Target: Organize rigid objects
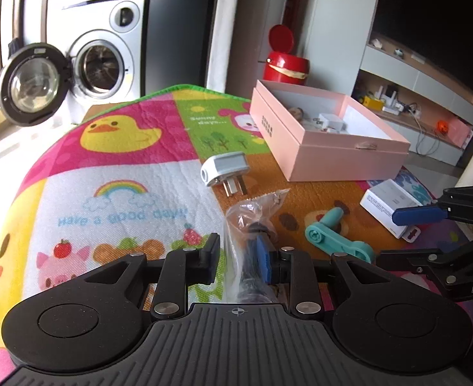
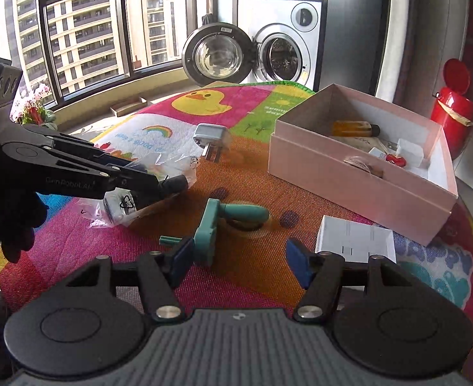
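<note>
The left gripper (image 1: 241, 259) pinches a clear plastic bag (image 1: 252, 222) holding a dark part; the right gripper (image 2: 239, 262) hangs spread above the teal crank handle (image 2: 217, 222).

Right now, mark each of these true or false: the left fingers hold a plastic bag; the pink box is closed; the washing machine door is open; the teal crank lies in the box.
1. The left gripper fingers hold the plastic bag: true.
2. The pink box is closed: false, it is open.
3. The washing machine door is open: true.
4. The teal crank lies in the box: false, it is on the mat.
</note>
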Motion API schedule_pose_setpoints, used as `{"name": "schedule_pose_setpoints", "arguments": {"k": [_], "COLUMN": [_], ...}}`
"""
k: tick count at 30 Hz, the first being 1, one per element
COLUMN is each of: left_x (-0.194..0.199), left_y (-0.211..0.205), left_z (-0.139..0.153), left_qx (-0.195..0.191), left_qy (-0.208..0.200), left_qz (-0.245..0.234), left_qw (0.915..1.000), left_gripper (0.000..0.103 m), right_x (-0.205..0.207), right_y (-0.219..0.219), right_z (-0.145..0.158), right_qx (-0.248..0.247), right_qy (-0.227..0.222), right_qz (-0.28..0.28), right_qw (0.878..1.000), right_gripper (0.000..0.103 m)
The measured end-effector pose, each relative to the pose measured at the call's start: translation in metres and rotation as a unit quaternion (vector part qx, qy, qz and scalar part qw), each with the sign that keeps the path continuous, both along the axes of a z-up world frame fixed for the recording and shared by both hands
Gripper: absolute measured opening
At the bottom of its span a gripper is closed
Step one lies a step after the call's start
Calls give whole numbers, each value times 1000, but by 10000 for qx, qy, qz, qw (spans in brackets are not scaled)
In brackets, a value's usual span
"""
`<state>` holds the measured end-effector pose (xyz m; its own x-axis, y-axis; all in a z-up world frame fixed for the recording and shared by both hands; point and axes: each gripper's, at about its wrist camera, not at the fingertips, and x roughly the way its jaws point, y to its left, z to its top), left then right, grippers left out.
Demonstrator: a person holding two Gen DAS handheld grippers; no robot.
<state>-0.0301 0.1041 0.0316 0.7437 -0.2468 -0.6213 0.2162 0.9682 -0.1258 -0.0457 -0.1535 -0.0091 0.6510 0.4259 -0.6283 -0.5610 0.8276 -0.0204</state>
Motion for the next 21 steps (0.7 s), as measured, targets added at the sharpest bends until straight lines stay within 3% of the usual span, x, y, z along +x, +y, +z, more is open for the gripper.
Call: {"name": "schedule_pose_setpoints", "arguments": {"k": [4,7,10,13,16,19,21], "left_x": [-1,-2,0,3,10,18,24], "left_y": [10,3,-17,-42,-58,-61,-64], "left_z": [15,31,37,30,15,4,-3], "left_qx": [-113,-409,-676,-624,-465,-577,-718], "left_qy": [-185,-276,-161,87,397,720,892], "left_qz": [293,16,-447,-688,-536,-312,-231], "left_qw": [9993,9988,9966,9956,9967,9952,9932], "left_gripper": [28,28,28,28,28,28,27], "right_x": [-8,-2,15,22,21,13,12], "right_y": [-13,-23,-32,-43,-45,-40,-37], "right_z": [4,1,-6,-11,-14,-20,-27], "right_qx": [-267,-586,-515,-115,93,120,35], "right_qy": [-632,-900,-615,-450,-201,11,66], "right_qz": [-520,-944,-1289,-1502,-1416,-997,-1012], "right_qw": [9963,9897,9884,9876,9897,9949,9948], "right_gripper": [63,65,65,69,70,70,70]}}
